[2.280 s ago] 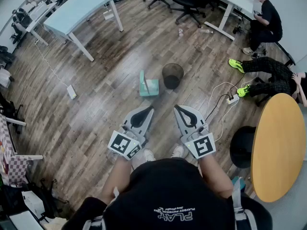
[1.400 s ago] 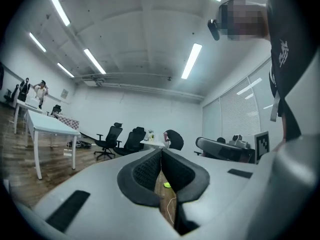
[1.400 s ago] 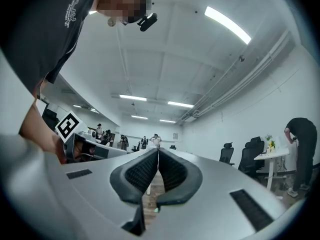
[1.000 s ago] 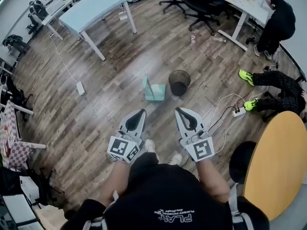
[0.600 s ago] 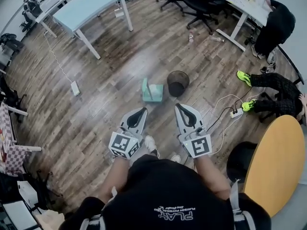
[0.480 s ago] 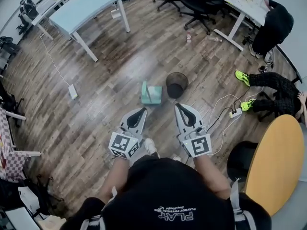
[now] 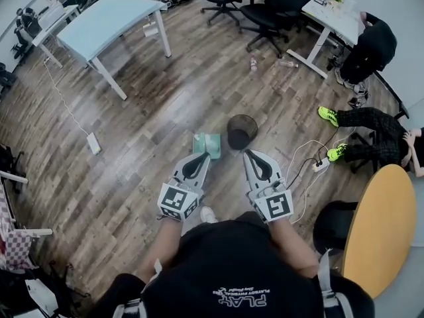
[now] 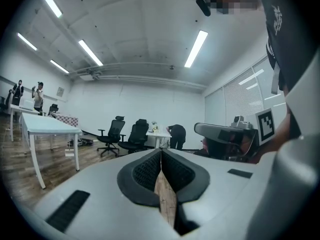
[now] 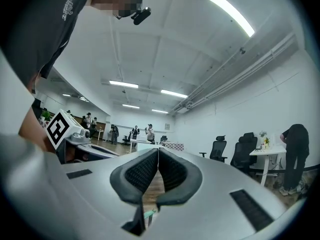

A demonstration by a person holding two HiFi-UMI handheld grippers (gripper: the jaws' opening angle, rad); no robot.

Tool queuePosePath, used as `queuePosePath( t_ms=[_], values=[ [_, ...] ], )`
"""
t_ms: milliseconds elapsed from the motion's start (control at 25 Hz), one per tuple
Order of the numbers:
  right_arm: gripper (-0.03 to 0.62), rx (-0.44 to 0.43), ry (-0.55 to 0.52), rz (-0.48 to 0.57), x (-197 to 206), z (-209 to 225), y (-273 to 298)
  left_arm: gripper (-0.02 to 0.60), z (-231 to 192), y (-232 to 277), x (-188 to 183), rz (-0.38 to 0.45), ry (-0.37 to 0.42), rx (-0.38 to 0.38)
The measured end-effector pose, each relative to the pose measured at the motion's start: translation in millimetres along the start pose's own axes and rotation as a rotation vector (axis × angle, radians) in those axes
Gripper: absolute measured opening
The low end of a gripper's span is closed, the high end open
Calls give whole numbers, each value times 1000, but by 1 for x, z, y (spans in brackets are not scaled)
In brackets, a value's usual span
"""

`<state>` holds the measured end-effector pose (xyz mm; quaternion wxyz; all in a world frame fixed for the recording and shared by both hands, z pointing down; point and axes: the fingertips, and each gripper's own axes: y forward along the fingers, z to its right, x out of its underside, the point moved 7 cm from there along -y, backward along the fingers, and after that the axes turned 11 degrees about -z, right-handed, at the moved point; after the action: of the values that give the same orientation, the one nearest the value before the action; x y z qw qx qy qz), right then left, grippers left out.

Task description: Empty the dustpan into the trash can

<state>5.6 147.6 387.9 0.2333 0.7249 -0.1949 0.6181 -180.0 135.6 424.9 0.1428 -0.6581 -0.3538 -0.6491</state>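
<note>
In the head view a teal dustpan [image 7: 207, 142] stands on the wood floor, with a black mesh trash can [image 7: 241, 131] just right of it. My left gripper [image 7: 205, 156] is shut and empty; its tips sit right in front of the dustpan's near edge. My right gripper [image 7: 248, 154] is shut too, holding nothing, with its tips just short of the trash can. In the left gripper view the jaws [image 8: 161, 152] meet at the tip and point level into the room. The right gripper [image 9: 158, 152] also shows its pads together, and a sliver of the teal dustpan [image 9: 145, 215] shows below them.
A light blue table [image 7: 109, 18] stands far left and office chairs [image 7: 265, 5] at the back. A power strip [image 7: 320, 165] with cables lies right of the can. A round orange table [image 7: 381, 230] is at the right, with seated people's legs [image 7: 371, 121] beyond it. Bottles [image 7: 252, 63] lie further off.
The person has walked forward: the dustpan and trash can have come closer, and now lie just beyond the tips of both grippers. Both stay shut.
</note>
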Motion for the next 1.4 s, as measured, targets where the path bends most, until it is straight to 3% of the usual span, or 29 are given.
queuePosePath(
  t_ms=[280,480,960,1400],
  values=[
    [23,19,13,-17,5,10,26,23,-16,18,6,-29,-5,22],
    [23,-1,26,-37,17,32,42,21,-27,40,6,-60,-9,-2],
    [23,-184,16,60,16,100,99,22,-44,115,4,-145,-33,-160],
    [23,-300,53,52,40,162,126,22,-45,165,-1,-182,-83,-301]
  ],
)
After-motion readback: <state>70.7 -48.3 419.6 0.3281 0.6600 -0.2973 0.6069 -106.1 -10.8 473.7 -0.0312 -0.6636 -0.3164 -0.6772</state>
